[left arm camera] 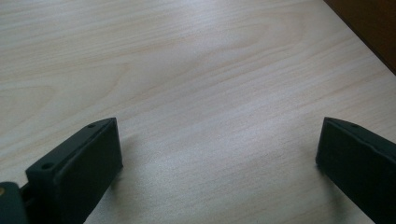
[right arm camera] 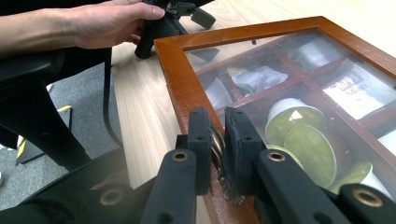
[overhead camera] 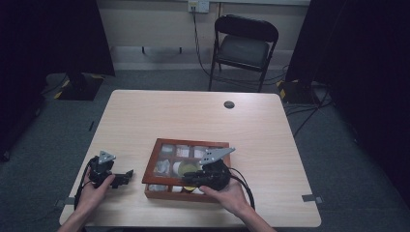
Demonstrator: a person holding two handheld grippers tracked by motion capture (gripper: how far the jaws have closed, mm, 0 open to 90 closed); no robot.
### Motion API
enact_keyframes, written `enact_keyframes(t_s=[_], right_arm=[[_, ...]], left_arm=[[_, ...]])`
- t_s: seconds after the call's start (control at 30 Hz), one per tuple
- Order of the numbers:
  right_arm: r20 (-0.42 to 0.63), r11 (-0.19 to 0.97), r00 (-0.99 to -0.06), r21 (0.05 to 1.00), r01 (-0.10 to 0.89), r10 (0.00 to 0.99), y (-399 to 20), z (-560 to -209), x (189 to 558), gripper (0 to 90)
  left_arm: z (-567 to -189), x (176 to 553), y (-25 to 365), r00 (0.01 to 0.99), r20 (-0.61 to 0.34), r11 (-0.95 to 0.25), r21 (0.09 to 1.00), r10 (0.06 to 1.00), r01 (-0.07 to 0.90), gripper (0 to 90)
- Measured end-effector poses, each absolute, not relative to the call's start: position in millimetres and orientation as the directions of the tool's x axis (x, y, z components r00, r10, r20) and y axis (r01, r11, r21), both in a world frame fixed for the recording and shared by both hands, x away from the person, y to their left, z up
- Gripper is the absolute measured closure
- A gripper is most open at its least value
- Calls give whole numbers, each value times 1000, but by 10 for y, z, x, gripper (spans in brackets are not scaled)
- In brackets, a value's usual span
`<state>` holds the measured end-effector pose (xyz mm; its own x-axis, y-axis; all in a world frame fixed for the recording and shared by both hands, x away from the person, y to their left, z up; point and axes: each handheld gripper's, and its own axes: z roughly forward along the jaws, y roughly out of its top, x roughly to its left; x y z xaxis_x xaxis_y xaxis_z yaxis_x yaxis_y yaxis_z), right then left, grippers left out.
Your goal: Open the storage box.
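Observation:
A brown wooden box (overhead camera: 151, 166) with a glass lid lies on the table near its front edge. Under the glass (right arm camera: 261, 79) are compartments with green-topped capsules (right arm camera: 308, 147) and white packets. My right gripper (overhead camera: 189, 186) reaches over the box's front side, pointing left. In the right gripper view my right gripper (right arm camera: 217, 135) is shut on a small brass clasp (right arm camera: 219, 154) at the lid's front frame (right arm camera: 177, 79). My left gripper (overhead camera: 126, 175) rests on the table left of the box, apart from it. Its jaws (left arm camera: 219, 144) stand wide open over bare wood.
A black folding chair (overhead camera: 244, 46) stands behind the table. A round cable hole (overhead camera: 229, 104) sits near the table's far edge. The box's dark corner (left arm camera: 373, 23) shows ahead of the left gripper. Black curtains hang at both sides.

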<state>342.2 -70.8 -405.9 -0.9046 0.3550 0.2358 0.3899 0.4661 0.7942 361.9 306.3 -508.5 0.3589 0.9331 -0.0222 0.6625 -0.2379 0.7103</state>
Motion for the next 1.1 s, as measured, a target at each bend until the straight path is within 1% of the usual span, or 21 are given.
enact_keyframes(t_s=[0.73, 1.1], right_arm=[[247, 424, -897, 814, 397, 366, -731, -3845, 3515, 814], [262, 405, -890, 817, 410, 372, -741, -3801, 3547, 814]], left_arm=[[-5085, 3619, 3063, 359, -23, -238, 710, 933, 663, 0], [-5085, 3619, 3063, 358, -22, -238, 710, 933, 663, 0]])
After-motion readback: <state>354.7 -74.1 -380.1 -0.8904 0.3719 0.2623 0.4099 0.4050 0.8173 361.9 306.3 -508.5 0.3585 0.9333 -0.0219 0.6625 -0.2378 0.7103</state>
